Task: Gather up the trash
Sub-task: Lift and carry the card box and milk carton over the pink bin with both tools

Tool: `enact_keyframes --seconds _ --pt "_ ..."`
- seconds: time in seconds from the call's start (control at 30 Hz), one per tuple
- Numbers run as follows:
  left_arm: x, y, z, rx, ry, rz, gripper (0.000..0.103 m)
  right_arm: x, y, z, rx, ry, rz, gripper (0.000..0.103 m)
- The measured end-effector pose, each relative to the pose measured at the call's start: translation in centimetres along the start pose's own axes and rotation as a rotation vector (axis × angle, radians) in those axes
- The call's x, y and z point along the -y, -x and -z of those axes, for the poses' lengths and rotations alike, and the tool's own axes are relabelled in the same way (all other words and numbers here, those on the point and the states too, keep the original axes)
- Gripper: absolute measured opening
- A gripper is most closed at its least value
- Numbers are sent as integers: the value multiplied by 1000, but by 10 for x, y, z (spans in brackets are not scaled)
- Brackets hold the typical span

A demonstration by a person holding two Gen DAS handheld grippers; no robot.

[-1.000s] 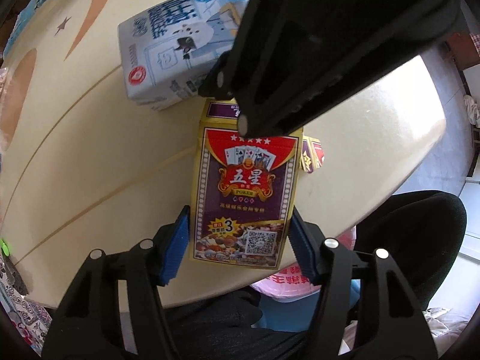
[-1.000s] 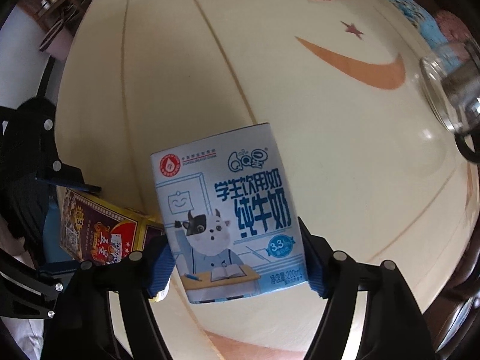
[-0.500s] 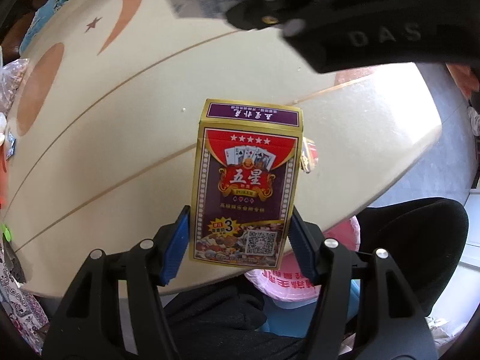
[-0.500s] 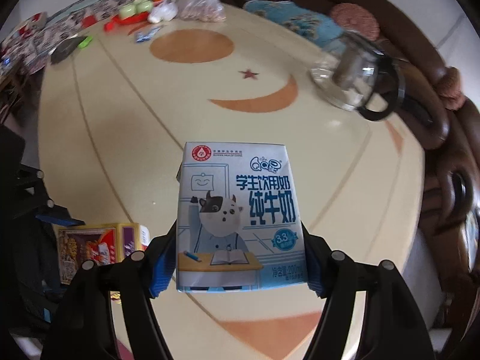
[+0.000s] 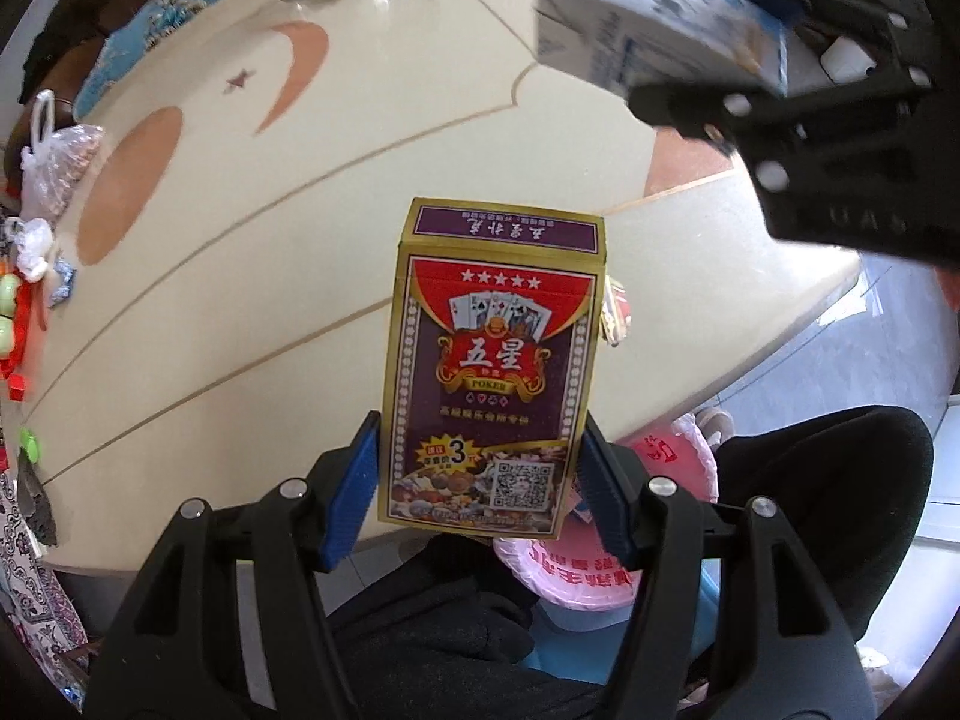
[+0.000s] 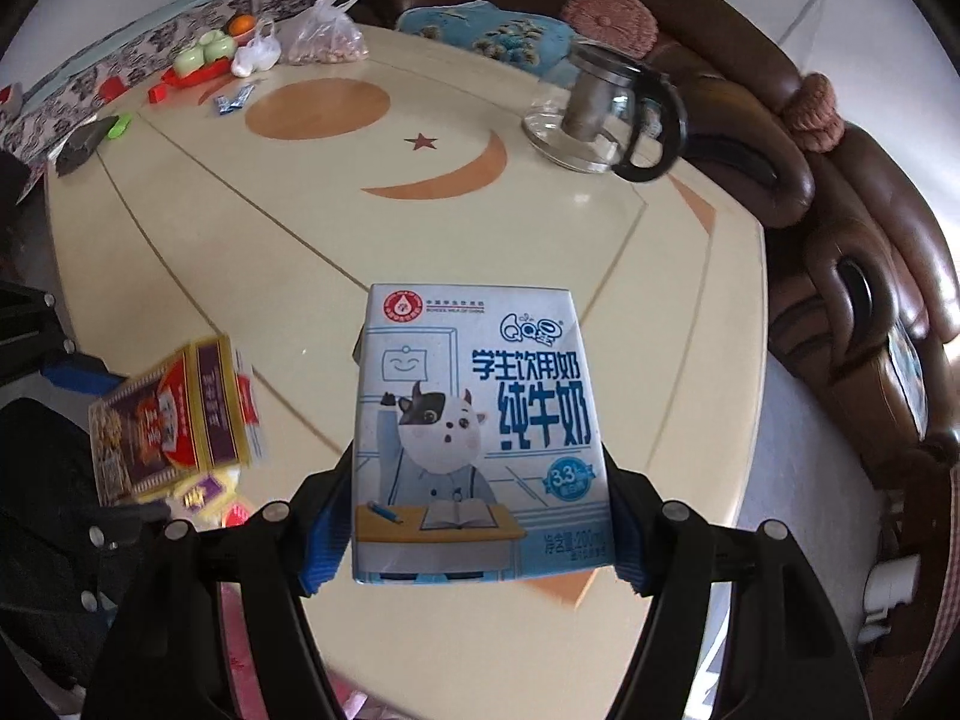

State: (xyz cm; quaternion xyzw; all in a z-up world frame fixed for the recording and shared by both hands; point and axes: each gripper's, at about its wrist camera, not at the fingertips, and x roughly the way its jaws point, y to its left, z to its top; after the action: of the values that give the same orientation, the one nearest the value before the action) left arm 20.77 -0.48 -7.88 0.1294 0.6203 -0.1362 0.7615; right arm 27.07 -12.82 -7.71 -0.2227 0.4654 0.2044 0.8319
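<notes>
The left tool (image 5: 480,480) pinches an upright red-and-purple card box (image 5: 489,372); the right tool (image 6: 474,534) pinches a blue milk carton (image 6: 477,438) above the counter (image 6: 420,240). The glass teapot (image 6: 600,114) seems empty.

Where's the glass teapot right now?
Right wrist view: the glass teapot stands on the table's far right side, beside the crescent inlay.

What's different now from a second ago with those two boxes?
Both were lifted off the table: the milk carton swung up and away from the card box, which rose too. The right gripper and left gripper stayed clamped on them. The glass teapot and bags kept their places.
</notes>
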Motion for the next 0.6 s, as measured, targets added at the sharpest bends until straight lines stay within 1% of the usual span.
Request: enact_keyframes --seconds 0.07,0.1,0.2,0.27,0.3,0.43,0.47,0.5,0.6 --pt "1 7 5 19 3 -2 61 -2 11 6 14 -11 8 67" --pt "4 10 13 35 7 -5 61 -5 20 10 22 -14 17 67" --pt "7 23 29 78 13 -40 61 -13 42 22 57 -31 26 67" --pt "9 34 38 98 19 -38 61 -18 57 30 78 -45 24 67" --pt "9 40 48 112 21 -37 61 -21 65 36 84 -53 24 67" --pt "21 55 77 168 16 -73 61 -35 91 53 119 -62 36 67" --pt "19 55 77 172 16 -72 61 -40 99 59 128 -60 36 67" --pt "23 60 86 183 14 -69 61 -45 105 63 135 -60 40 67" --pt "28 67 100 213 9 -89 61 -56 123 77 152 -72 36 68"
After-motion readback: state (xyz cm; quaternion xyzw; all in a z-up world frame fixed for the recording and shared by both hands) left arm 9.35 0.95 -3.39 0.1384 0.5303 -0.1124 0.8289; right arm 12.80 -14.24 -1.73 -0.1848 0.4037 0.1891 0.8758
